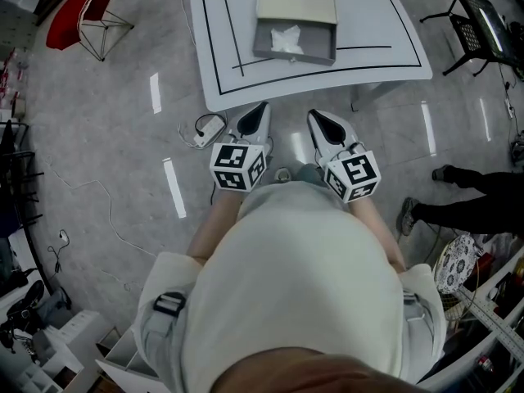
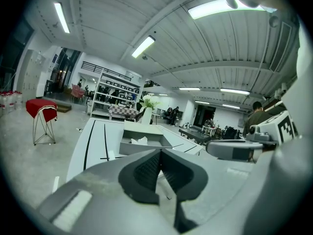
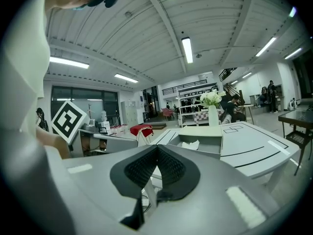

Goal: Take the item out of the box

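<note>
A grey open box [image 1: 295, 24] stands on the white table [image 1: 385, 47], and a crumpled white item [image 1: 286, 39] lies inside it. Both grippers hover close to the person's body, short of the table's near edge. My left gripper [image 1: 260, 107] is shut and holds nothing. The right gripper [image 1: 315, 115] is shut and empty too. In the left gripper view the jaws [image 2: 160, 153] meet, with the box [image 2: 146, 145] and the item [image 2: 140, 140] well beyond them. The right gripper view shows closed jaws [image 3: 157, 149], the box [image 3: 201, 144] and the item [image 3: 191, 144] ahead.
A red chair [image 1: 82, 15] stands far left on the floor. A power strip with a cable [image 1: 209, 129] lies by the table's near left corner. A black stool [image 1: 479, 23] and a person's legs [image 1: 475, 199] are at the right. A vase of flowers [image 3: 213, 112] stands behind the table.
</note>
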The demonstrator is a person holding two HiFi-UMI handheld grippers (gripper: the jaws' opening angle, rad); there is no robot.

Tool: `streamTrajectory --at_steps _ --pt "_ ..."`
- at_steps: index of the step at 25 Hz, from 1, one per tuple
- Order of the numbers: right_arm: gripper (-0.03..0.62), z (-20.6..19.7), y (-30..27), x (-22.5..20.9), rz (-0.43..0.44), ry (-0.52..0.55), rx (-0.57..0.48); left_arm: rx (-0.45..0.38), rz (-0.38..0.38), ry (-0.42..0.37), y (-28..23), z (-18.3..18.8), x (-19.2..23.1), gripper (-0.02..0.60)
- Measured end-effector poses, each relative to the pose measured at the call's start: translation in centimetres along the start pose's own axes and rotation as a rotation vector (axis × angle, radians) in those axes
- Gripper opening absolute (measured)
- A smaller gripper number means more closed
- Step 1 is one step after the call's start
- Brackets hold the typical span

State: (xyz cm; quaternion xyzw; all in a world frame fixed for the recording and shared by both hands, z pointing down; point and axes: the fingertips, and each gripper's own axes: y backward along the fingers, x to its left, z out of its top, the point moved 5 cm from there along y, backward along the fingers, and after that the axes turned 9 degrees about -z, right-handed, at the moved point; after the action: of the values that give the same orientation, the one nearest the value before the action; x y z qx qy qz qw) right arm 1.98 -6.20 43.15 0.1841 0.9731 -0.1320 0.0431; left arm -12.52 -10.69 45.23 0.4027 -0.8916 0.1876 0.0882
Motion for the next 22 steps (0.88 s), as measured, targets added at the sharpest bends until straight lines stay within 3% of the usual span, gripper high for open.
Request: streamTrajectory --at_steps 10,22 --pt "-0.003 -0.2 -0.9 -1.4 -0.010 -0.040 0.003 0.014 -0.014 -0.004 -2.1 0.7 0.2 0.000" --pt "-0.003 2.5 -5.8 -6.1 0.004 -0.016 -0.023 0.011 0.000 -0.012 -7.5 3.2 2.5 0.000"
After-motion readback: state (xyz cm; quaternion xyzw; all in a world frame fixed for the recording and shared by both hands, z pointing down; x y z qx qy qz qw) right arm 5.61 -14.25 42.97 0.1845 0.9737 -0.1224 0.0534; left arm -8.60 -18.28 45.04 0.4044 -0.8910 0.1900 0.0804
